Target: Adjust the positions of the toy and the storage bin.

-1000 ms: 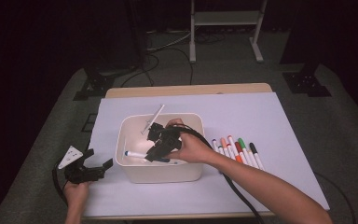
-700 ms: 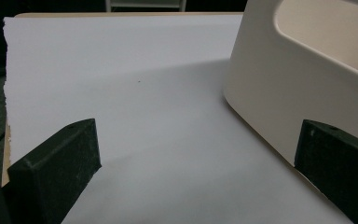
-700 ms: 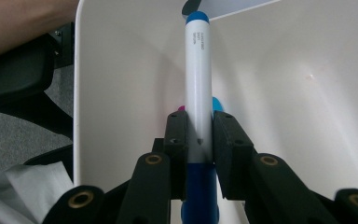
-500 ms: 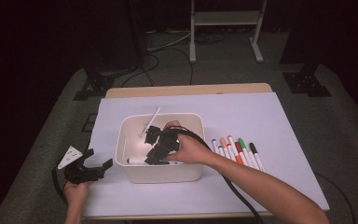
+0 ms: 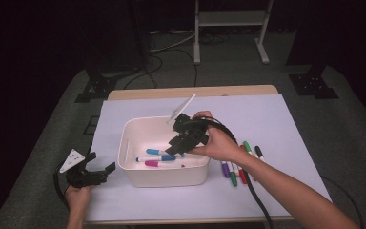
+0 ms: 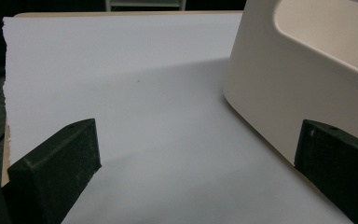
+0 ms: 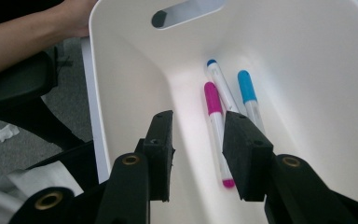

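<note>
White paper (image 6: 121,70) fronts the spread left gripper (image 6: 191,163); right gripper (image 7: 196,154), jaws just opening, empty, overlooks binned markers (image 7: 214,112).

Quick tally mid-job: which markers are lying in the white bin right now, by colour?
Pink marker: 1
Light blue marker: 1
White marker with dark blue cap: 1
Total in the bin: 3

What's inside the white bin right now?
White bin holds three markers on its floor: pink marker, dark-blue-capped marker, light-blue marker. The right tool covers part of the floor.
</note>
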Demonstrator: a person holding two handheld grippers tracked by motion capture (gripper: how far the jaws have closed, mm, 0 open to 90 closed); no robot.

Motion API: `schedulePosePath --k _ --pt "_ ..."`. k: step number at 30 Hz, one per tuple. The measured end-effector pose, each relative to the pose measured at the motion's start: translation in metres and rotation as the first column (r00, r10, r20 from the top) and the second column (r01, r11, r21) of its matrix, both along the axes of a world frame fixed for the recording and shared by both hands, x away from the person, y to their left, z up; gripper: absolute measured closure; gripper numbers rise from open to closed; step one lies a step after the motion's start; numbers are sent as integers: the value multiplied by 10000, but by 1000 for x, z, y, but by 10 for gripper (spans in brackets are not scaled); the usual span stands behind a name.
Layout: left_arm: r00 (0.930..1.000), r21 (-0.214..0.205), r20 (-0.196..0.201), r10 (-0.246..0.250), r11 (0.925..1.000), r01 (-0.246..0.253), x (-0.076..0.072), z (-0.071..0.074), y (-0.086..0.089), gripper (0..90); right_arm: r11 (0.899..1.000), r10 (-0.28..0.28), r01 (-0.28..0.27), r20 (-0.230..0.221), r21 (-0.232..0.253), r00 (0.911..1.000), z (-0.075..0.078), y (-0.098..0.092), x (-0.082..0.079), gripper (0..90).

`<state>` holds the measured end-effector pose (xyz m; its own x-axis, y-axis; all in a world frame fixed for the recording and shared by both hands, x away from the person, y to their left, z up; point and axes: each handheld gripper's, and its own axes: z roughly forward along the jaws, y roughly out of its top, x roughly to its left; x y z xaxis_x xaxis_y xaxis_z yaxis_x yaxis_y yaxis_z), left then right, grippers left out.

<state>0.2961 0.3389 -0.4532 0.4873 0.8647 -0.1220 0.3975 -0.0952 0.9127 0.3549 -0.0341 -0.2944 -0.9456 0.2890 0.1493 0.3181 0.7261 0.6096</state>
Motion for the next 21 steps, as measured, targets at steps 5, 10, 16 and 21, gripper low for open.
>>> schedulePosePath --k 5,10,16,21 --pt "10000 39 27 7 10000 -7 0 0 0 0 9985 -477 472 159 274 9987 10 -31 0 607" --pt "10000 67 18 6 10000 -6 0 0 -1 0 9941 -992 981 207 457 9949 15 -62 -1 596" --pt "10000 81 -10 1 10000 0 0 0 -1 0 9807 -1820 1807 117 743 9832 17 -104 -2 578" --pt "10000 85 -42 7 10000 -7 0 0 -1 0 9631 -2549 2538 14 898 9670 12 -140 -2 548"
